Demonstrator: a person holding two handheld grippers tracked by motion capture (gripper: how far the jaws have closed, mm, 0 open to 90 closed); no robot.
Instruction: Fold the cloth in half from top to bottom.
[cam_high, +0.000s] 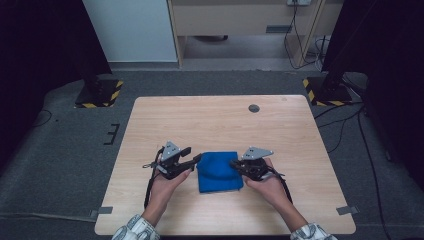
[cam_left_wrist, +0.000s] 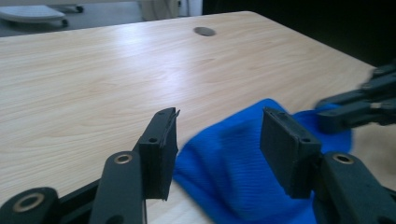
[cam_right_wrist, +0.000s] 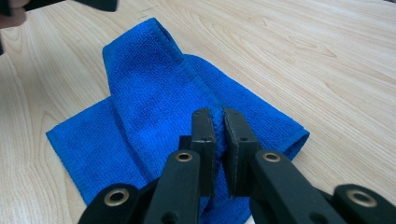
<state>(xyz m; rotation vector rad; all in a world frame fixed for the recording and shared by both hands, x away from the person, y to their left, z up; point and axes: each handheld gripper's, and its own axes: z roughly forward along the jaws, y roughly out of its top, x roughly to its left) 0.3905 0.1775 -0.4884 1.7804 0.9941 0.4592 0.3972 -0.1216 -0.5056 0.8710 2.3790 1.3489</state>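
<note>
Fingers (cam_right_wrist: 208, 140) of the right gripper (cam_right_wrist: 219, 116) pinch the blue cloth (cam_right_wrist: 154, 107); left gripper (cam_left_wrist: 219, 140) fingers gape just beside its edge.

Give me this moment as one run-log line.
work: folding blue cloth | left gripper: open, off the cloth | right gripper: shut on cloth's edge | table

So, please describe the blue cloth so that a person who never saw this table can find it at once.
Look at the light wooden table, at its near half, between the two hand-held grippers. There lies the blue cloth, folded and a little rumpled; the right gripper pinches its edge. It is the one soft, bright blue thing on the pale wood.
</note>
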